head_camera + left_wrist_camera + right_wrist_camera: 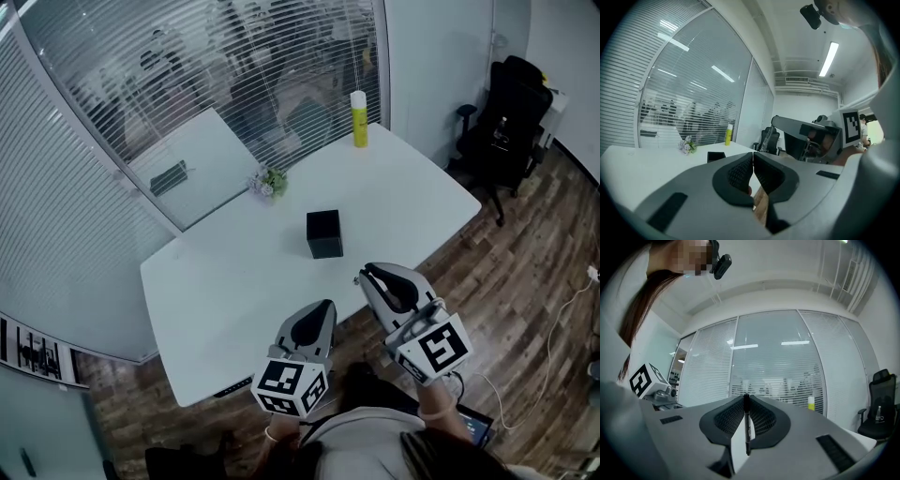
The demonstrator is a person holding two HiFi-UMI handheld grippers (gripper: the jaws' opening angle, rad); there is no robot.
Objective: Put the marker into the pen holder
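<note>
Right gripper (364,275) fingers pinch marker (746,425); left gripper (328,304) fingers meet empty; pen holder (324,234) beyond

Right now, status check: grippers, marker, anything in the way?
Left gripper shut, empty. Right gripper shut on marker, at the table's near edge. Pen holder stands mid-table, nothing between it and the marker.

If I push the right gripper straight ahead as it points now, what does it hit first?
Likely the black pen holder: the right gripper, shut on the marker, aims at it. Height is unclear; it may pass above.
</note>
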